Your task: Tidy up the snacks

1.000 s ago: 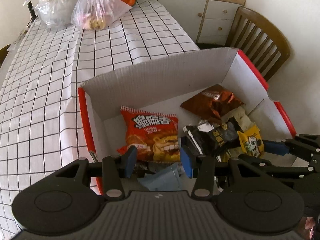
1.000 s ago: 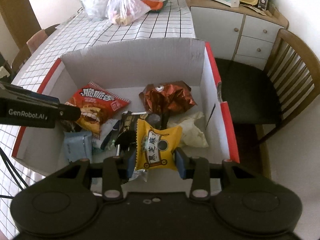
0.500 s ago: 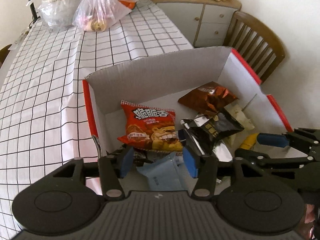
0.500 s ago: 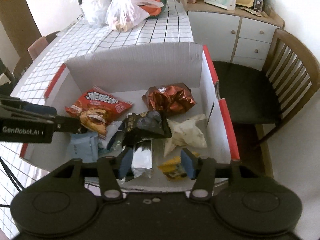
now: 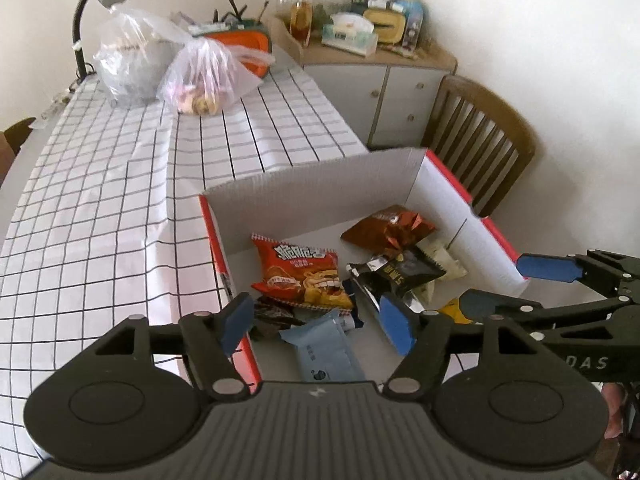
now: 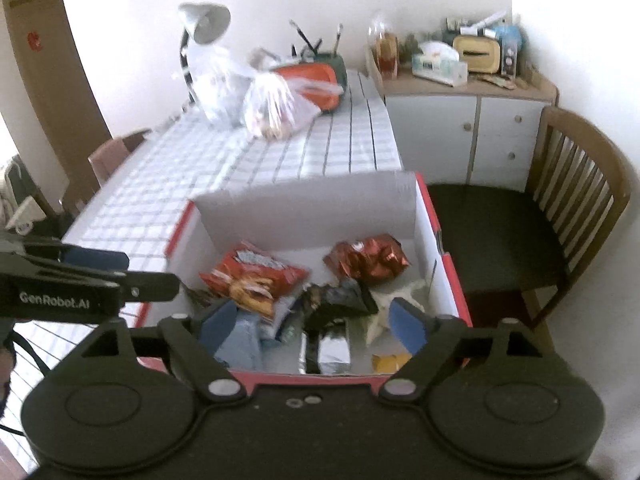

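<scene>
Your left hand-held gripper (image 5: 318,322) and right hand-held gripper (image 6: 316,324) have just been opening; both gape wide, empty, above the box (image 5: 312,190). Snack packets (image 5: 304,276) crowd its floor, and two plastic bags (image 5: 200,80) sit farther along the bench (image 5: 100,200).

The box (image 5: 320,196) is open from above, but its upright walls block entry from the sides. Snack packets (image 5: 304,276) crowd its floor. Left of it, the checked surface (image 5: 100,220) lies bare up to the far plastic bags (image 5: 200,80).

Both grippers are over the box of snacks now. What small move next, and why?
Probably lift both clear. The left gripper and right gripper have just been opening and hold nothing; the yellow packet lies loose in the box with the other snacks, and no packet shows on the tablecloth.
</scene>
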{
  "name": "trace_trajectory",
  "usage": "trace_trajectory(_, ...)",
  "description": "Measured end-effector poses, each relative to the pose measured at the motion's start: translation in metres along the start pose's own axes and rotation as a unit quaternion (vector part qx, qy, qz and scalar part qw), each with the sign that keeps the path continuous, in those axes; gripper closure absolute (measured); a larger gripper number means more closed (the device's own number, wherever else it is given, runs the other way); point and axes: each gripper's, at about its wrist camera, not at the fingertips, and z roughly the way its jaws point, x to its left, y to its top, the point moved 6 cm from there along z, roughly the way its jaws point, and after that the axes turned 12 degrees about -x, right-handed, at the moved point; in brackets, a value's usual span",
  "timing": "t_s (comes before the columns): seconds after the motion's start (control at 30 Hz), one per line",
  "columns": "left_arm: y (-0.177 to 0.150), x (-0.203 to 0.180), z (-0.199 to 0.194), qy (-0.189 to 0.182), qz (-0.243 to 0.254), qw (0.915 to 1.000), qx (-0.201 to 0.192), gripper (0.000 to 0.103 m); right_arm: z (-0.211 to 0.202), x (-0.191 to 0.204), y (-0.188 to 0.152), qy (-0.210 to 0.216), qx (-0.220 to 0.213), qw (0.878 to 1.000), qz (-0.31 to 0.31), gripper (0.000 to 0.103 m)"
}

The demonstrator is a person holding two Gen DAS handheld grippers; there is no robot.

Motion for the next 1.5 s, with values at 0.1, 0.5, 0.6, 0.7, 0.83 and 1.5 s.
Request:
trace_trajectory(0.1, 0.001, 0.003, -0.014, -0.002, -0.003, 0.9999, -0.013, 0.028, -0.011, 0.008, 0.004, 0.006, -0.015, 1.0, 0.005, 0.015)
trace_trajectory(0.5, 0.0, 0.014, -0.058, -0.012, -0.014, 0.9983, -0.056, 0.016, -0.05, 0.027, 0.013, 0.012, -0.057, 0.998, 0.023, 0.0)
trace_trajectory(0.6, -0.001, 0.015, -0.066, -0.016, -0.017, 0.9978, -0.061, 0.012, -0.054, 0.029, 0.012, 0.013, -0.06, 0.998, 0.022, 0.0)
trace_trajectory(0.7, -0.003, 0.014, -0.072, -0.023, -0.018, 0.9974, -0.065, 0.006, -0.057, 0.032, 0.009, 0.009, -0.063, 0.998, 0.027, 0.0)
trace_trajectory(0.83, -0.004, 0.012, -0.081, -0.027, -0.019, 0.9966, -0.075, 0.004, -0.063, 0.032, 0.005, 0.016, -0.071, 0.996, 0.043, 0.0)
trace_trajectory(1.5, -0.008, 0.013, -0.097, -0.005, -0.021, 0.9956, -0.091, 0.003, -0.078, 0.038, 0.006, -0.013, -0.122, 0.992, 0.026, 0.0)
